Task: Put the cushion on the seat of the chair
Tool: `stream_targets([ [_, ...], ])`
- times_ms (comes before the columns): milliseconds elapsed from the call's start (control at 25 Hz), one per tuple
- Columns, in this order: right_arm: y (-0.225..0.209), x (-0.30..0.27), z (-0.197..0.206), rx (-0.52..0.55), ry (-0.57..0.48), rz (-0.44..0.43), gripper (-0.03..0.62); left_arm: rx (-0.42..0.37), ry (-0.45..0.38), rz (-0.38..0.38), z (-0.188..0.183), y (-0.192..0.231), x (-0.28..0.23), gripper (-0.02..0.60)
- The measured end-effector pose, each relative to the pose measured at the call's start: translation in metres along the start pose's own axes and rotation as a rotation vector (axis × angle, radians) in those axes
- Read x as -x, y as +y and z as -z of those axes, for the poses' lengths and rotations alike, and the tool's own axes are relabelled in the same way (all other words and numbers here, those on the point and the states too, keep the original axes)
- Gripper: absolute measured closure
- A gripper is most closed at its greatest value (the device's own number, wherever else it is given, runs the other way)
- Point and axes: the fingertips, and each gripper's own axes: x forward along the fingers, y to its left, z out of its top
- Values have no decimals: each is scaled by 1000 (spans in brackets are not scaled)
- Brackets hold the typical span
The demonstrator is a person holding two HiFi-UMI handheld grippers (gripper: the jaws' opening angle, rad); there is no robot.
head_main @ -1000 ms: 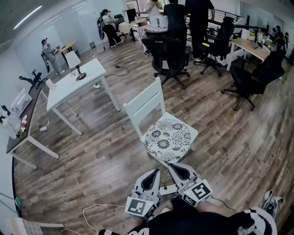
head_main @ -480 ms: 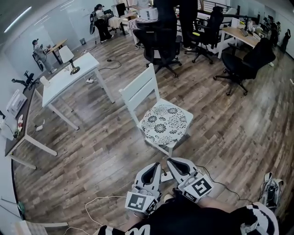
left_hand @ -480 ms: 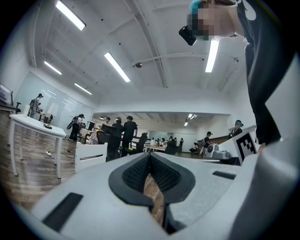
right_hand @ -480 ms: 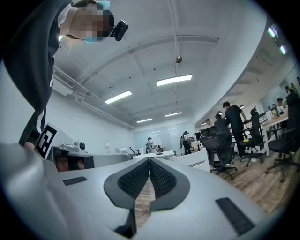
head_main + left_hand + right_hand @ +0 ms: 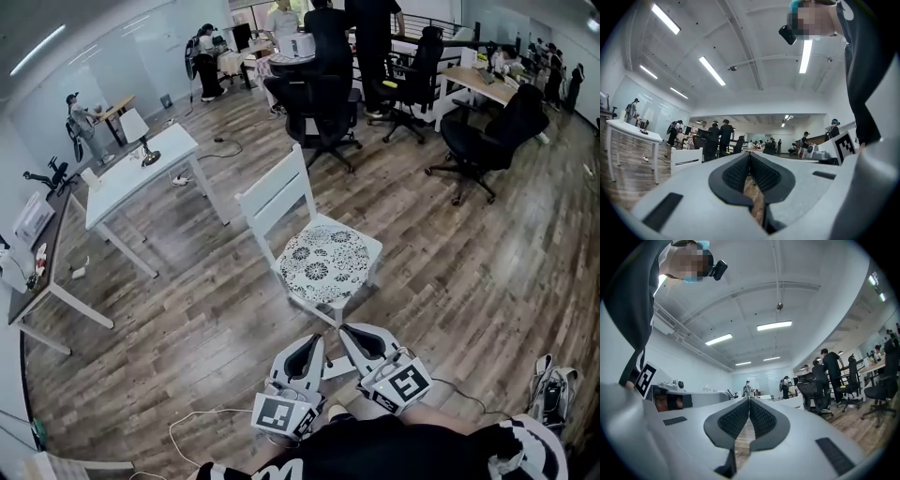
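Note:
A white wooden chair point(image 5: 281, 192) stands on the wood floor in the middle of the head view. A round white cushion with a black flower pattern point(image 5: 323, 264) lies flat on its seat. My left gripper point(image 5: 312, 343) and right gripper point(image 5: 352, 334) are side by side just in front of the chair's front edge, pointing at it and touching nothing. Both are shut and empty: the dark pads meet in the left gripper view point(image 5: 749, 158) and in the right gripper view point(image 5: 749, 403). The chair's back point(image 5: 686, 158) shows left of the left gripper's jaws.
A white table point(image 5: 141, 173) stands left of the chair, with desks point(image 5: 37, 272) along the left wall. Black office chairs point(image 5: 323, 103) point(image 5: 487, 141) and standing people are behind. A white cable point(image 5: 202, 417) lies on the floor near left, a shoe point(image 5: 553, 394) near right.
Both grippers have drawn back a little from the chair's front edge, still shut. The chair with its cushion sits higher and further off in the head view.

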Motion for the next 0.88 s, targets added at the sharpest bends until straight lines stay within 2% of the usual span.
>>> stream_targets([
  [120,-3,19,-4,1,2,7,574,5,7,4,3,-17,-1,575],
  [240,-8,41,-9,3,3,19,574,-10,48,38,14,-42,0,575],
  [360,-11,65,-12,-1,1,30,574,-25,52,60,17,-68,1,575],
  [880,4,176,-20,2,5,11,573,5,64,33,39,-175,34,575],
])
